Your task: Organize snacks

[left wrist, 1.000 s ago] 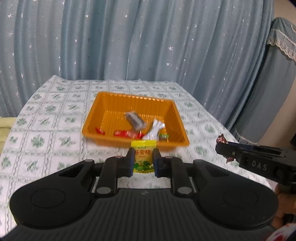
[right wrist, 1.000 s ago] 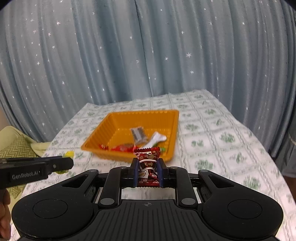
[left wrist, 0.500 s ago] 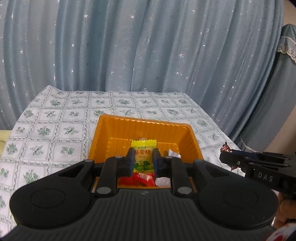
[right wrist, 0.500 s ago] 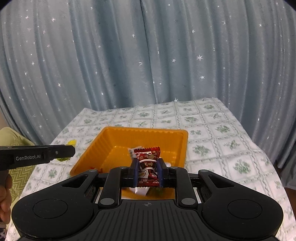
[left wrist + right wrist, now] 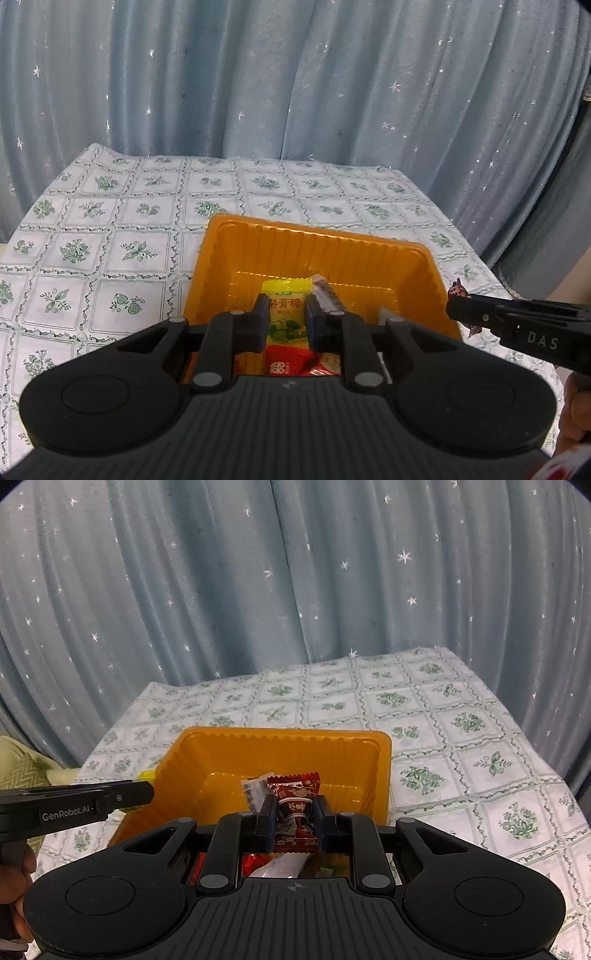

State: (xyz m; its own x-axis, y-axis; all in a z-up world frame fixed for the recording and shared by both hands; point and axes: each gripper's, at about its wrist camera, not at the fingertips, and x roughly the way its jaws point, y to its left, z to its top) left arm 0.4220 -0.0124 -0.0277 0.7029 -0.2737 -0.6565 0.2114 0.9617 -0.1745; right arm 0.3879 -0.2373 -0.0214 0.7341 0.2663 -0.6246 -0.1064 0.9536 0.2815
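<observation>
My left gripper (image 5: 284, 317) is shut on a yellow candy packet (image 5: 285, 314) and holds it above the orange tray (image 5: 317, 240). My right gripper (image 5: 295, 819) is shut on a dark red candy packet (image 5: 295, 805) and holds it above the same orange tray (image 5: 288, 736). Inside the tray lie red wrappers (image 5: 288, 363), a grey packet (image 5: 327, 295) and a white packet (image 5: 280, 866). The right gripper shows at the right of the left wrist view (image 5: 458, 301); the left gripper shows at the left of the right wrist view (image 5: 144, 792).
The tray stands on a table with a green floral checked cloth (image 5: 110, 258). Blue star-patterned curtains (image 5: 295, 590) hang close behind the table. A yellow-green cushion (image 5: 18, 771) lies off the table's left side.
Both grippers have moved forward from the table's near side to over the tray, each still holding its candy. The tray now fills the lower middle of both views.
</observation>
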